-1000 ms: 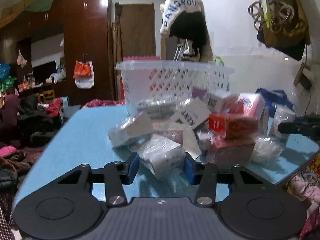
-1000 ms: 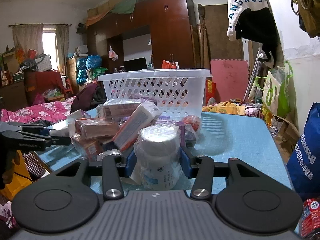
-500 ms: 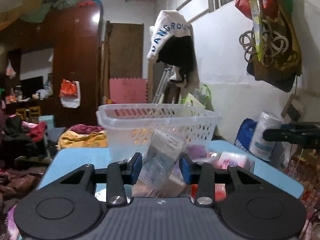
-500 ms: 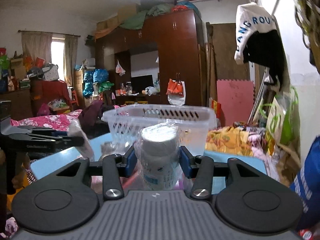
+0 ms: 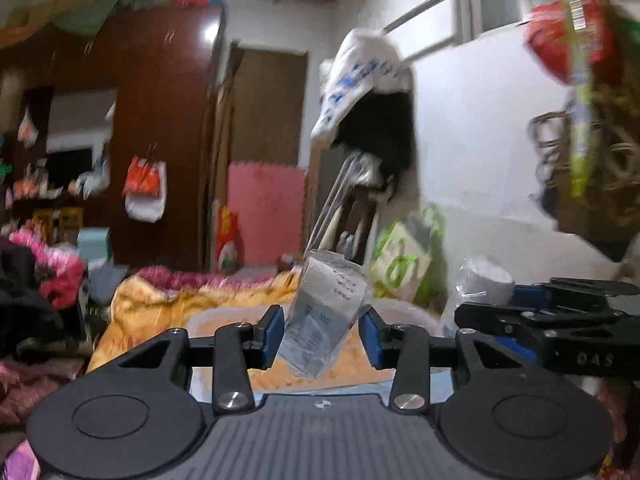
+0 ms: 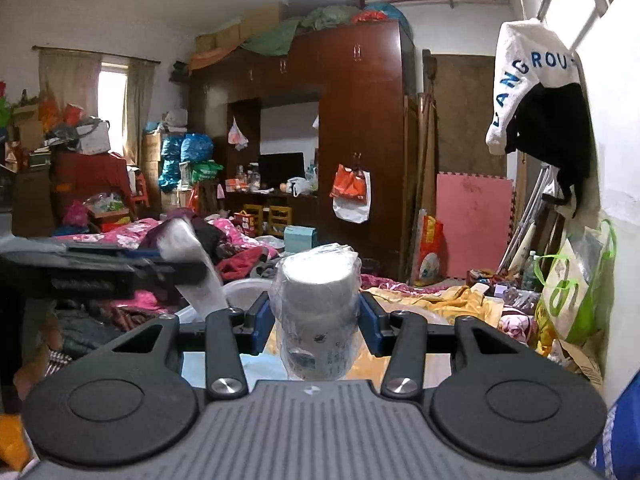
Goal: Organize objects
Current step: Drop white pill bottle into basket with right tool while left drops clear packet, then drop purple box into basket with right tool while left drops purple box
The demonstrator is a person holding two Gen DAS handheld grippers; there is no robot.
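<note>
two claws up, each carrying a wrapped item

on my left, my left claw (image 5: 323, 330) is clamping a small box in clear plastic wrap (image 5: 326, 312), tilted, its top leaning to the right; the blue pads (image 5: 275, 330) are pressing on its sides, though the jaws are easing apart a little at this moment. just under and behind the box, the pale rim of the plastic basket (image 5: 224, 316) is showing, with a strip of blue table (image 5: 438, 390) beneath it. the left view is blurred, so i am not reading the print on the box. further right in that view, my right claw (image 5: 532, 312) is reaching in from the edge with its load at its tip.

seen from its own camera, my right claw (image 6: 316, 322) is gripping a white round jar in clear plastic wrap (image 6: 318, 312), upright, its pads against both sides while the jaws are loosening slightly. the basket rim (image 6: 244, 286) is lying just behind the jar, low in the view.
</note>
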